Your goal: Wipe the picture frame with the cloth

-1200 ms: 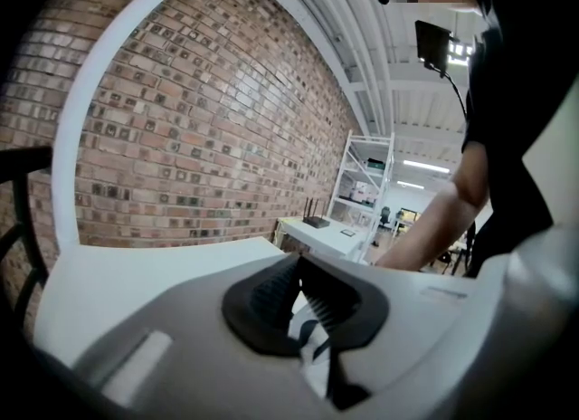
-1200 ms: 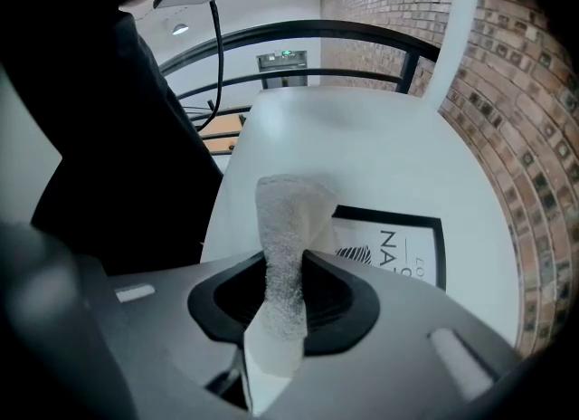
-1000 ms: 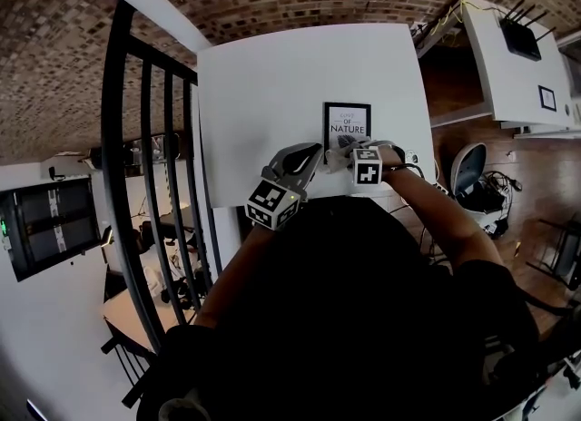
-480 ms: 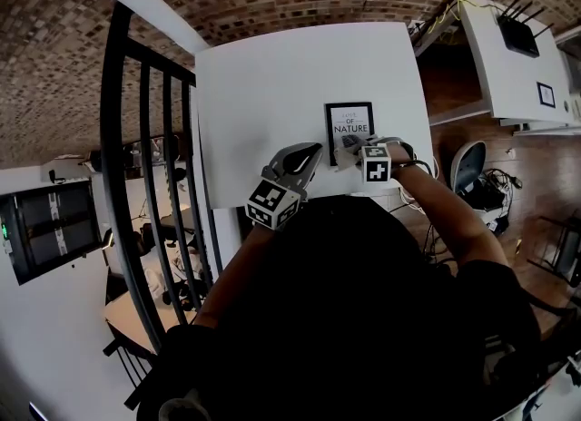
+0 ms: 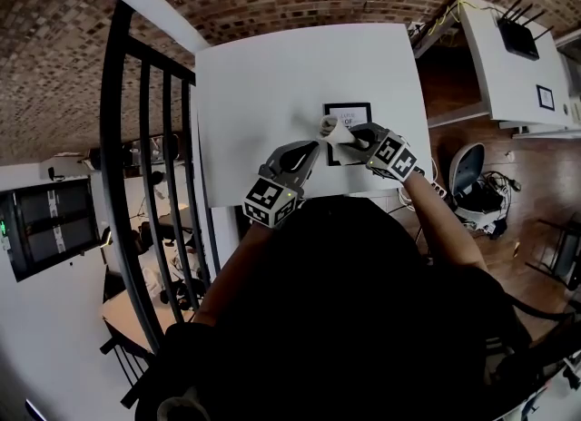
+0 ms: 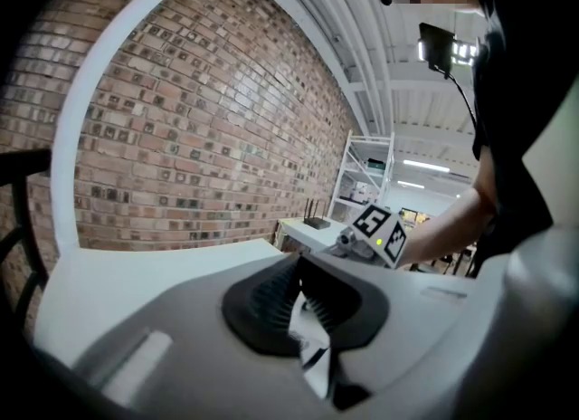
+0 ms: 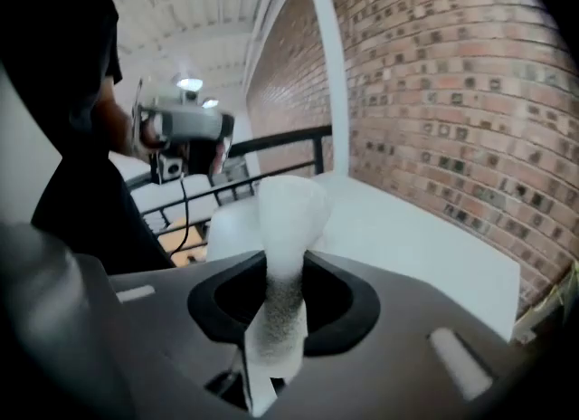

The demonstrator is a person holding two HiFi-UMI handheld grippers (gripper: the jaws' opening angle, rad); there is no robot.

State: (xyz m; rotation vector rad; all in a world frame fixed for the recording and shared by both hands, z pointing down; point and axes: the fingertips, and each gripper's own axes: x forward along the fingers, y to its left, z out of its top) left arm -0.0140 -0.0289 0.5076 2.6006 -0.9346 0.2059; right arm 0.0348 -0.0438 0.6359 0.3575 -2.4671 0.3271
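Observation:
A black picture frame (image 5: 352, 142) with a white print lies flat near the front edge of the white table (image 5: 272, 83). My right gripper (image 5: 356, 134) hangs over the frame's upper left part, shut on a white cloth (image 5: 332, 126) that sticks out past its jaws. In the right gripper view the cloth (image 7: 288, 255) stands up between the closed jaws of the right gripper (image 7: 285, 287). My left gripper (image 5: 311, 150) reaches the frame's left edge. In the left gripper view the left gripper (image 6: 303, 290) is closed, with a white, black-edged piece of the frame (image 6: 312, 355) pinched in it.
A black railing (image 5: 150, 165) runs along the table's left side, with a drop behind it. At the right stand a white desk (image 5: 508, 74) carrying a router (image 5: 522, 38) and a chair (image 5: 467, 174). A brick wall (image 7: 452, 92) rises behind the table.
My right gripper has swept the cloth from the frame's lower right edge up and left across the print. The left gripper and the frame have stayed in place.

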